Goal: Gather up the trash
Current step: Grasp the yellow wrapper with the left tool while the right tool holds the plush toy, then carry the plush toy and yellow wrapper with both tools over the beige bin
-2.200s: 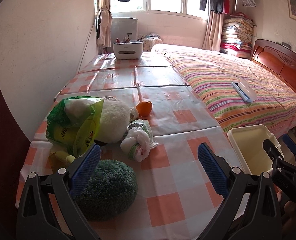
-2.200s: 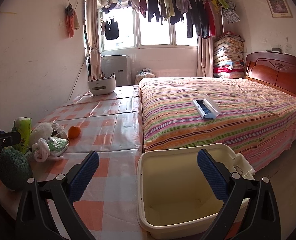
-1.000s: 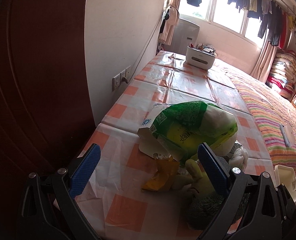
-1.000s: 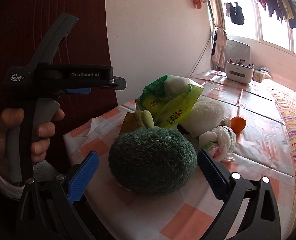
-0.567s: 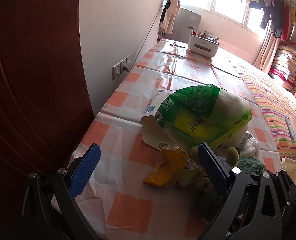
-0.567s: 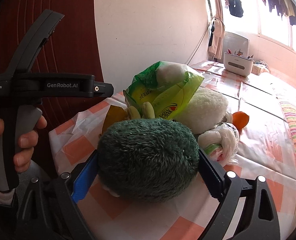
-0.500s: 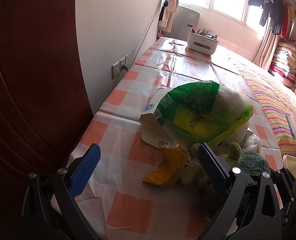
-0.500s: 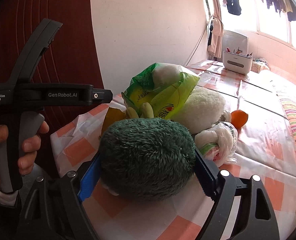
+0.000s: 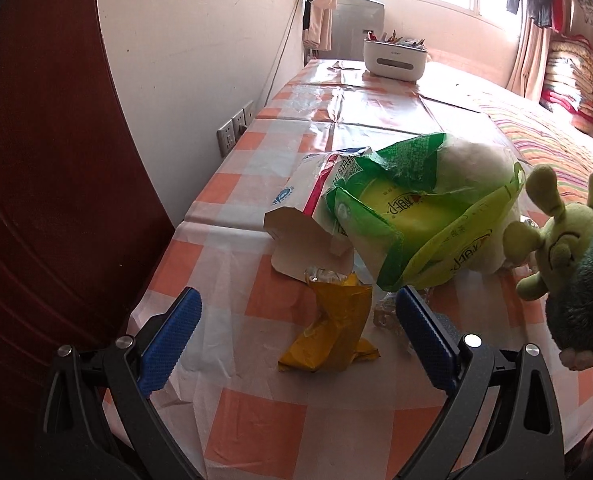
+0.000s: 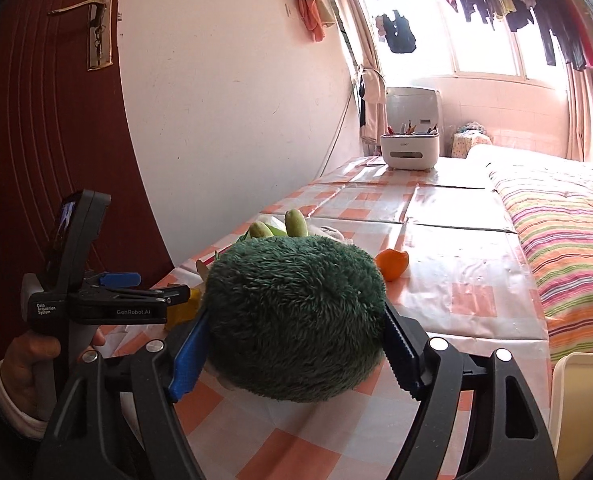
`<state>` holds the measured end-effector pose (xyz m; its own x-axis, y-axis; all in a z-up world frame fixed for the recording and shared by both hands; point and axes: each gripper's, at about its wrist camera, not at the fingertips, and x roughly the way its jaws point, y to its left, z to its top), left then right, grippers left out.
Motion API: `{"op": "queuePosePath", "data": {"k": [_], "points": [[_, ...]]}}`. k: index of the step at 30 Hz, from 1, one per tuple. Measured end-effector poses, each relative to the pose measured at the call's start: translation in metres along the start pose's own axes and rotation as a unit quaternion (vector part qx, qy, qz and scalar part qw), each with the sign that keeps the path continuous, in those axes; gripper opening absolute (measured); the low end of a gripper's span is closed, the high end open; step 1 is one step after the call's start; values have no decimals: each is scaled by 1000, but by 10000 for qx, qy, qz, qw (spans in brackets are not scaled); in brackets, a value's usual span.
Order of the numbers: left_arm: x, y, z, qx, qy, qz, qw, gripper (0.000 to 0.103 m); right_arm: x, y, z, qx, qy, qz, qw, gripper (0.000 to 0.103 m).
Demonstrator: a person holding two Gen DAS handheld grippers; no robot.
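Table (image 9: pixel 256 420) w/ 1 yellow wrapper (image 9: pixel 332 328), left gripper (image 9: pixel 292 336) open, right gripper (image 10: pixel 292 344) clamping 1 plush toy (image 10: pixel 296 316)

My table (image 9: pixel 280 416) has an orange-and-white checked cloth, with a crumpled yellow wrapper (image 9: pixel 332 328), a paper carton (image 9: pixel 300 240), a green bag (image 9: pixel 416 216), an orange (image 10: pixel 392 264) and a white organiser box (image 9: pixel 394 60) on it.

Each hand-held black plastic two-finger gripper (image 9: pixel 294 334) carries blue ridged pads (image 9: pixel 168 338) and silver round pivot bolts (image 9: pixel 471 340). The right black gripper (image 10: pixel 292 342) matches it. The left tool's body reads "GenRobot.AI" and "Data Acquisition System"; the hand (image 10: pixel 32 364) wears a white cuff (image 10: pixel 14 410).
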<state>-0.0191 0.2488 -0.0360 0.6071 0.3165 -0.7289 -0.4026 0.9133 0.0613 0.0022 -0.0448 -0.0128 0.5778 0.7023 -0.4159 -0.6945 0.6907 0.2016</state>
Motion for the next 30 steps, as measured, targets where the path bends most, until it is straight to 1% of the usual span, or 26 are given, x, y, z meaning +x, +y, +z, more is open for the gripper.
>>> {"op": "queuePosePath", "data": {"k": [1,3,5,6,7,8,10,13,20,24,30], "points": [[1,-2,-1,30,-17,66,10000,93,-2,-2,1,41,-27,-2,10000,74],[5,-4,-2,83,29,121,9999,73,-6,-7,3,117,-98,-26,9999,74],[13,-1,-2,34,230,10,9997,34,-10,-11,5,167,-152,-57,9997,74],[17,0,-3,-22,328,-47,9994,27,-12,-13,5,185,-192,-81,9996,74],[19,0,-4,-54,337,-59,9994,23,-14,-15,5,210,-236,-109,9994,74],[18,1,-4,-53,320,-56,9995,16,-16,-16,7,229,-268,-122,9993,74],[14,-1,-4,-54,234,-119,9996,15,-20,-18,8,242,-326,-163,9990,74],[2,-3,-2,-79,-36,-143,9999,14,-26,-22,8,265,-404,-219,9986,74],[-25,-16,9,-165,-402,-462,9980,14,-38,-33,11,338,-542,-413,9971,74],[-38,-33,14,-38,-566,-583,9967,14,-44,-39,10,371,-585,-533,9962,74],[-50,-63,19,236,-656,-772,9946,14,-49,-44,9,378,-611,-665,9952,74]]}}
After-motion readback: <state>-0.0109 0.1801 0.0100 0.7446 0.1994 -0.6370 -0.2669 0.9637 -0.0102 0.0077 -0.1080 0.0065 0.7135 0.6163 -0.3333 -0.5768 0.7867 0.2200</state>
